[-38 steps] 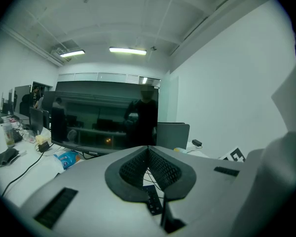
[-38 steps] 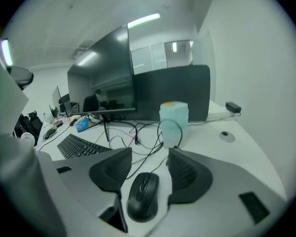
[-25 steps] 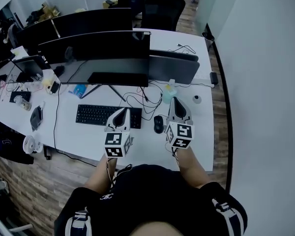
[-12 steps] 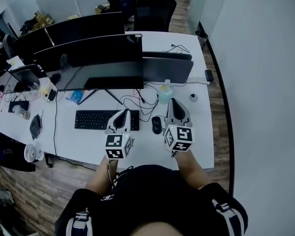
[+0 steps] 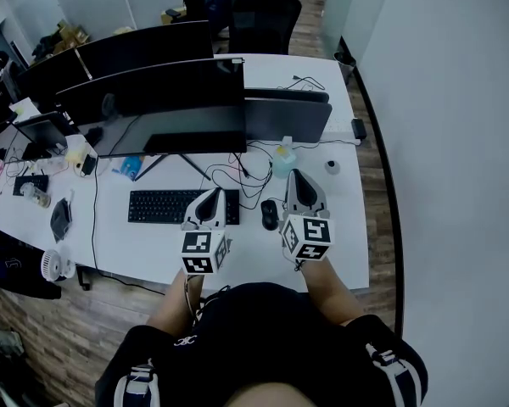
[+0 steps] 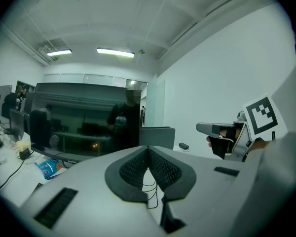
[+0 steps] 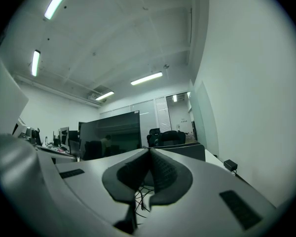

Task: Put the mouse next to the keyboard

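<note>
A small black mouse (image 5: 271,214) lies on the white desk (image 5: 246,244), just right of the black keyboard (image 5: 165,206). My left gripper (image 5: 209,198) hovers over the keyboard's right end, its jaws pressed together on nothing. My right gripper (image 5: 299,180) hangs a little right of the mouse, also shut and empty. In the left gripper view the shut pads (image 6: 148,154) point at a dark monitor (image 6: 84,120), and the right gripper (image 6: 209,129) shows at the right. In the right gripper view the shut gripper (image 7: 149,154) points level across the desk; the mouse is out of sight there.
Large dark monitors (image 5: 161,100) stand behind the keyboard, with tangled cables (image 5: 237,181) between them and the mouse. A pale bottle (image 5: 283,159) sits behind the right gripper. Clutter and a small fan (image 5: 53,265) lie at the desk's left. A wall (image 5: 458,142) runs along the right.
The head view has shifted slightly, so the desk sits a bit lower and further left in frame. Both grippers hold about the same place, still shut.
</note>
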Motion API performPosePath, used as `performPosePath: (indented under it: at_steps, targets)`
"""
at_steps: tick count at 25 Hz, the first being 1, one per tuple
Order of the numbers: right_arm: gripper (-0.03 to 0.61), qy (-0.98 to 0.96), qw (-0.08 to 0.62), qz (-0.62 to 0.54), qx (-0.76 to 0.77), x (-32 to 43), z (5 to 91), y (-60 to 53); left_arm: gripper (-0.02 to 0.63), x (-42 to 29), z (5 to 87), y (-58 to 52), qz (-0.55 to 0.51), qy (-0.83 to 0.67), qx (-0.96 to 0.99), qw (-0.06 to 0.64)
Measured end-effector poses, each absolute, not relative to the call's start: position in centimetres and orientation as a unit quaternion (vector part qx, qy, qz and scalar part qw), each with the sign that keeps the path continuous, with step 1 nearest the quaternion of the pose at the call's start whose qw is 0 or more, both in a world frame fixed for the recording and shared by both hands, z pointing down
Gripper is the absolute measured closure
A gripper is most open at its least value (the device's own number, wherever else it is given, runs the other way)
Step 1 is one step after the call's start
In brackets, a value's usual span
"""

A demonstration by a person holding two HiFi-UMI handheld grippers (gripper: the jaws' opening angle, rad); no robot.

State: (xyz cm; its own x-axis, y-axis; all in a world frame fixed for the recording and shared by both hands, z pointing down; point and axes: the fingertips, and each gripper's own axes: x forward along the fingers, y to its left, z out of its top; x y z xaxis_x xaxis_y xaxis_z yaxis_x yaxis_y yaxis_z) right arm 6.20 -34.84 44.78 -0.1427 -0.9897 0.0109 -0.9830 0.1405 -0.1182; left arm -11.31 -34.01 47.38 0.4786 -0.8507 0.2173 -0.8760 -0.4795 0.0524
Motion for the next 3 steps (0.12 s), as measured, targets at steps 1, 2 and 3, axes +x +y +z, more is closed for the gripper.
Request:
performPosePath:
  at_steps: [1,2,3]
  targets:
    - [0.565,0.754,0.035,-0.048,-0.654,6.11,44.79,-34.80,0.601,-11.36,47.38,-33.98,0.081,-0.504,0.856,0.078]
    - [0.565,0.755,0.035,-0.048,-0.654,6.02,44.81,-34.76,0.601,-11.41,47.39,-33.95,0.081,-0.504,0.856,0.078]
    - [0.565,0.755,0.035,-0.049,-0.653,5.92,44.85,-34.72,0.601,-11.45,47.40,-33.93,0.081,-0.504,0.857,0.078]
